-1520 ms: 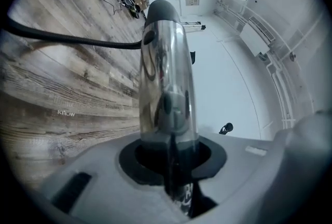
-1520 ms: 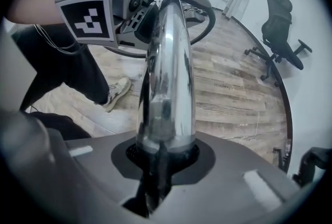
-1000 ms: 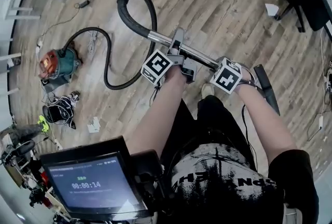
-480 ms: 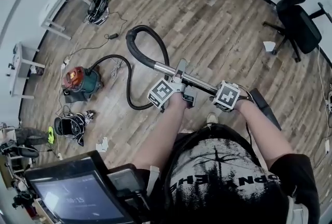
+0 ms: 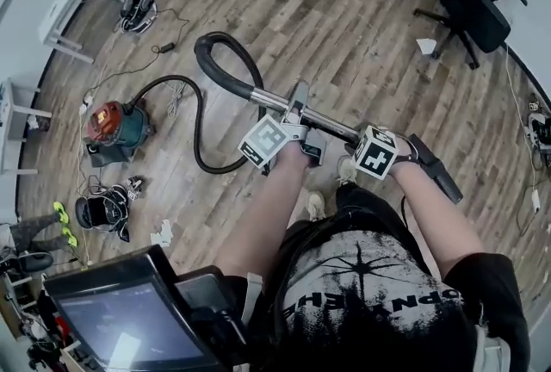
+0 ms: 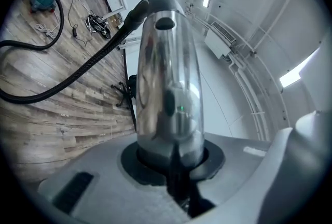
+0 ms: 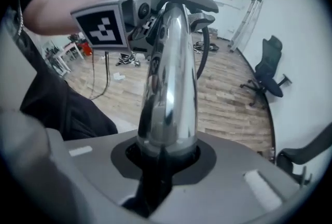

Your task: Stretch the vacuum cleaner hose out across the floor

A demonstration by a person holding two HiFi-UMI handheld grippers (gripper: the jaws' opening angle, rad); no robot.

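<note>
Wooden boards cover the floor. On them the black hose lies in a loop. It runs from the red and green vacuum cleaner and arches up to the shiny tube. The tube's far end is partly hidden behind the right gripper.

The left gripper is clamped on the tube near the hose, and its jaws have just been closing tighter. The right gripper squeezes the tube too. Both arms reach forward, side by side. Office chairs stand far off.
</note>
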